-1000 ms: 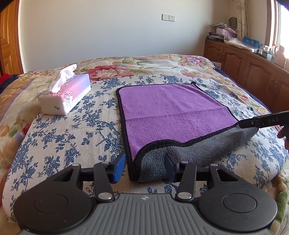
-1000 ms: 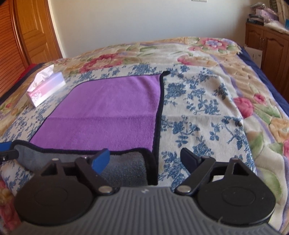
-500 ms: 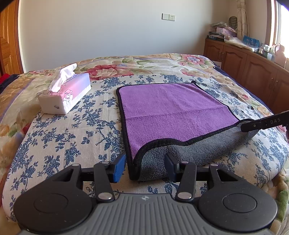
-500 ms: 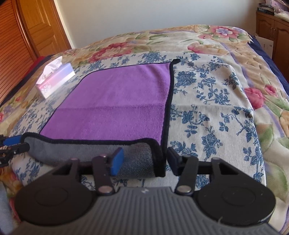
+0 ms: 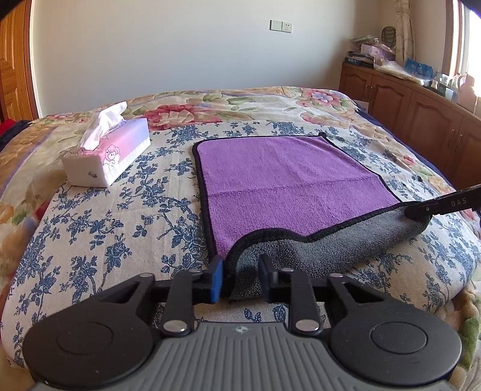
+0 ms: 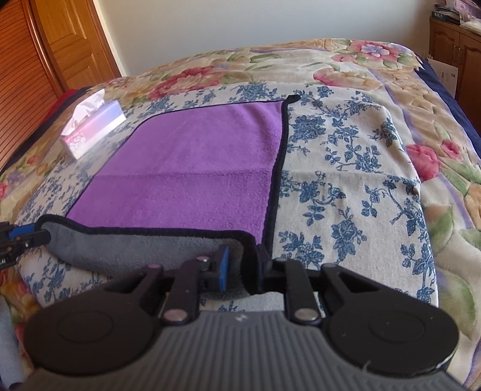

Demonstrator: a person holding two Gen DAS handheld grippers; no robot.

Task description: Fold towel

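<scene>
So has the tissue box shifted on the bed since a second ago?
No. In the left wrist view the tissue box sits beside the same blue flower sprigs of the bedspread, left of the towel.

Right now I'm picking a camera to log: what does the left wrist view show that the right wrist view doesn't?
Left wrist only: the wall socket and window-side cluttered cabinet top.
Right wrist only: the wooden door and the bedspread's right side.
Both: purple towel, tissue box, and each claw, left and right, closing on a near towel corner.
</scene>
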